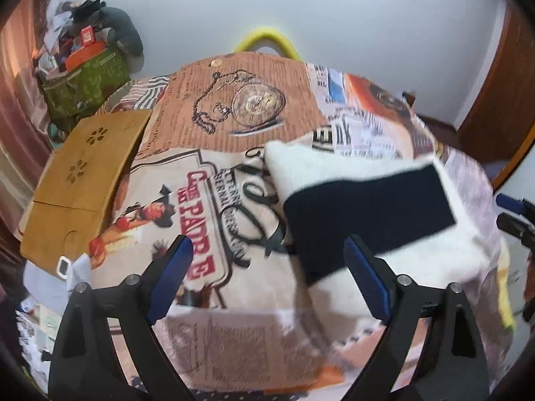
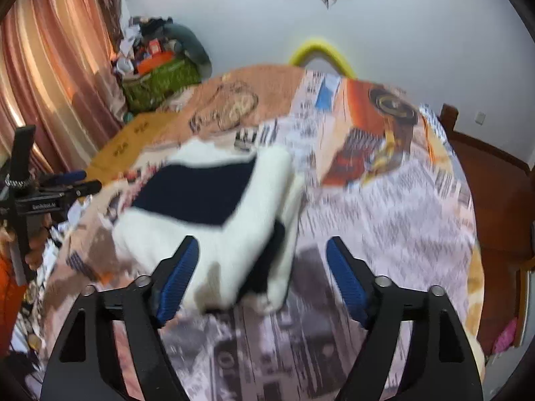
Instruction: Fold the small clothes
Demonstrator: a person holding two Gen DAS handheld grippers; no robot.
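A small white garment with a wide black band lies folded in a thick rectangle on the printed bedspread. In the left wrist view my left gripper hangs open above the spread, just left of the garment, with nothing between its blue pads. The right wrist view shows the same garment ahead and to the left. My right gripper stands open over its near right corner, apart from the cloth. The picture is blurred. The left gripper's tips show at the left edge of that view.
A wooden lap tray rests on the bed's left side. Beyond it, a green bag piled with clutter stands in the corner by pink curtains. A yellow curved bar rises behind the bed. Wooden furniture borders the right.
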